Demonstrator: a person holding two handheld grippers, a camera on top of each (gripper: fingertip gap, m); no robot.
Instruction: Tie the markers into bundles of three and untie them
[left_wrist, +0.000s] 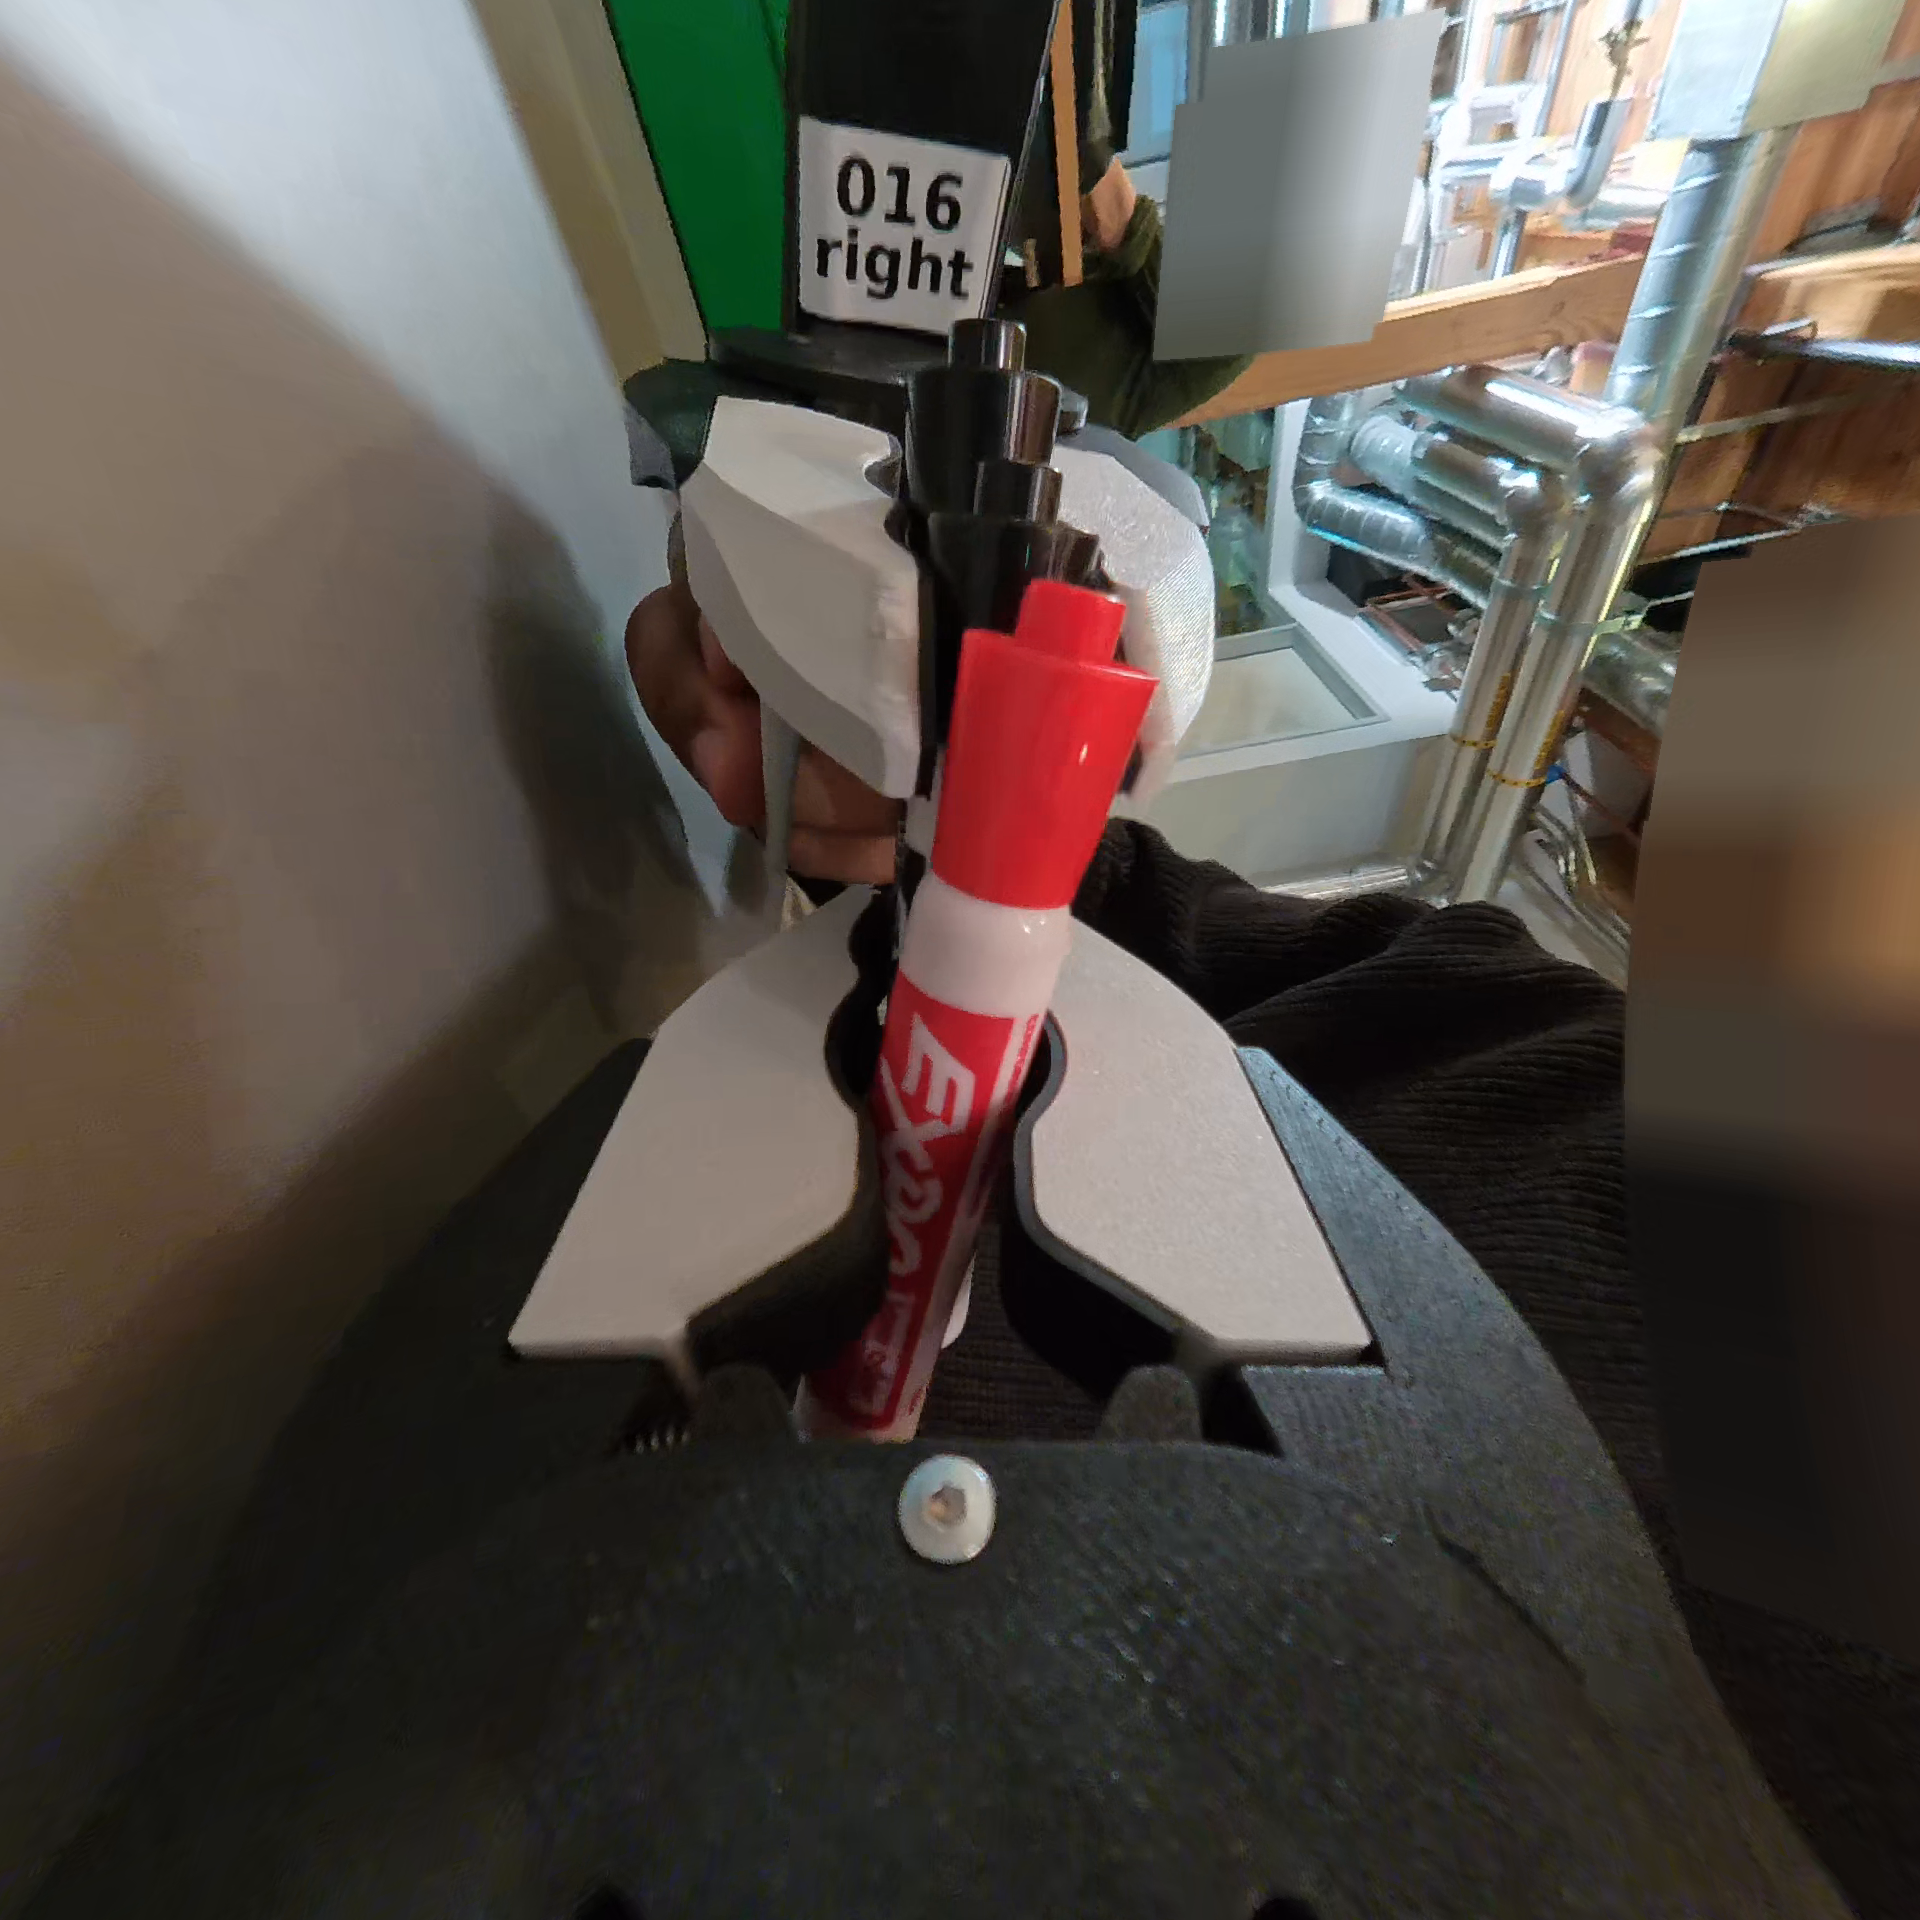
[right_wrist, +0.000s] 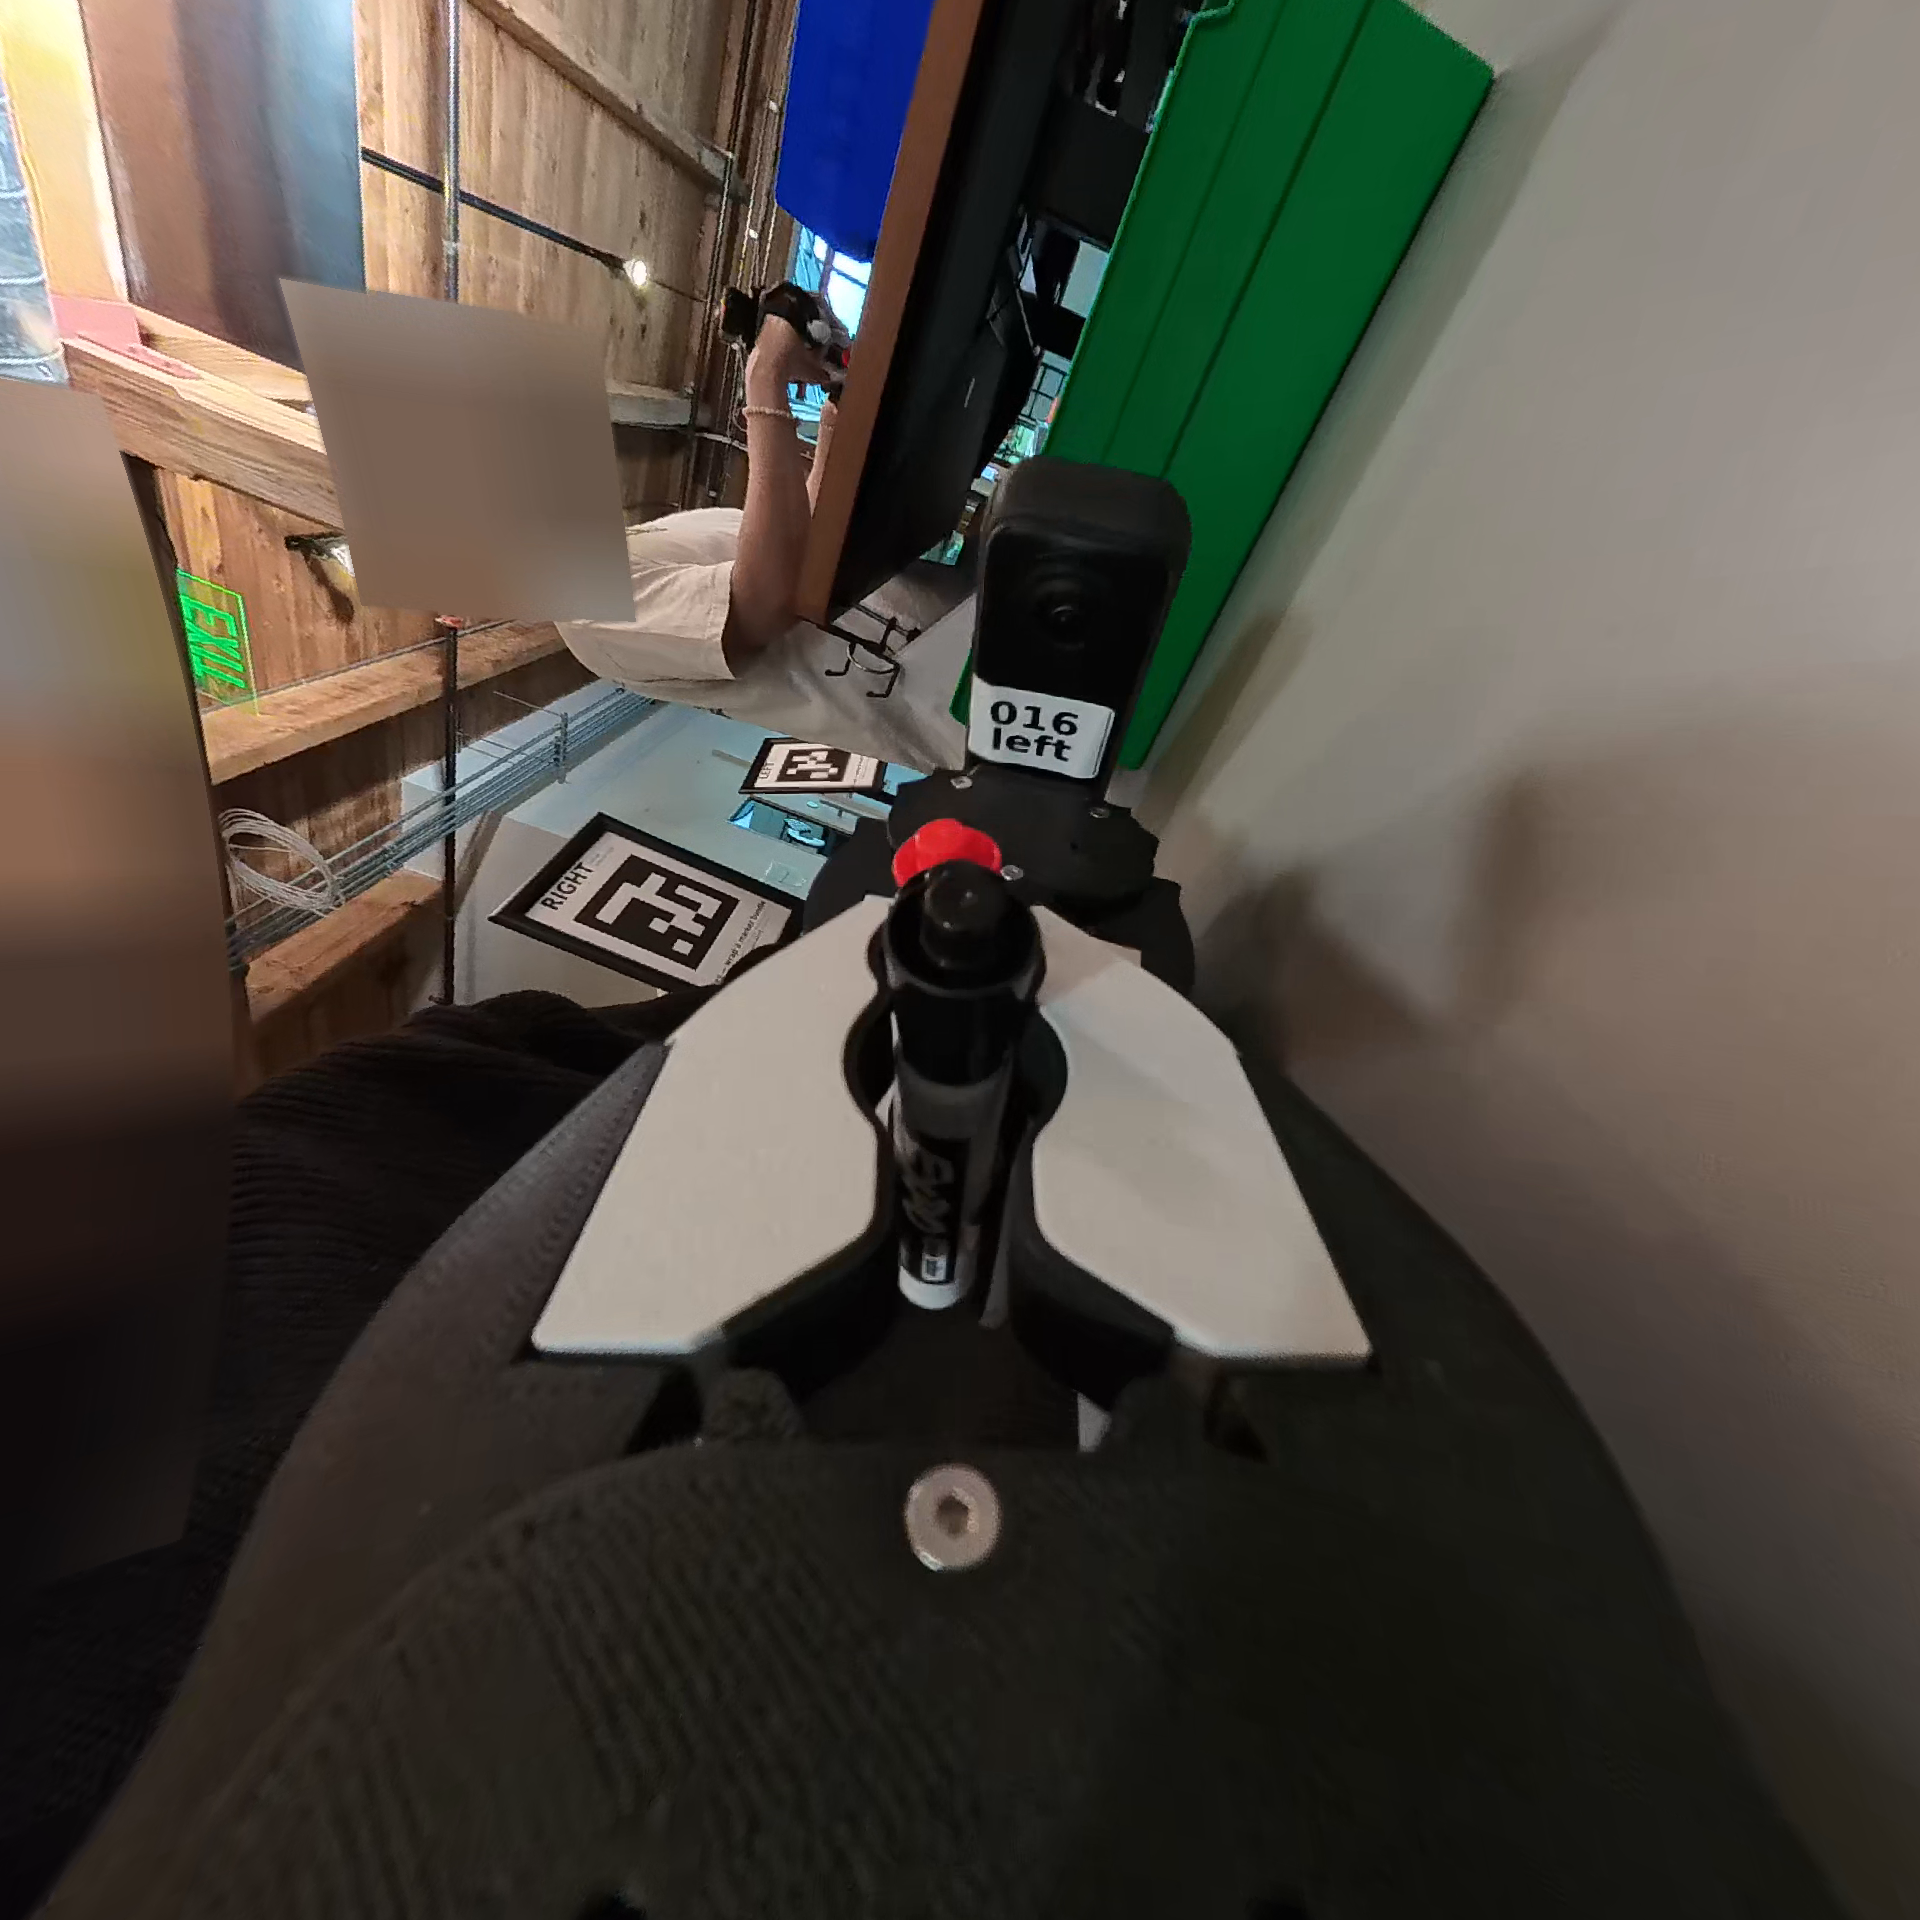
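I am holding the markers in the air between the two grippers, which are facing each other nose to nose, well clear of any counter. The left gripper is clamping its fingers around the barrel of the red marker, whose red cap is pointing away from me toward the other tool. The right gripper is gripping the black marker in the same way, cap forward, and in the left wrist view I am seeing more than one black cap stacked in a row inside its white fingers. How many black markers there are I cannot tell for certain, and I cannot make out any band or tie around them.

I judge that I am bringing the markers together into one parallel set, so the work now is alignment. I am trying to keep both tools on one axis, with the red marker lying flat against the black ones rather than crossing them. I want the caps level before anything goes around them. Both grips need to be firm but not twisting, since a smooth round barrel will probably roll or slide if I torque one wrist. A person's hand is showing behind the right gripper.
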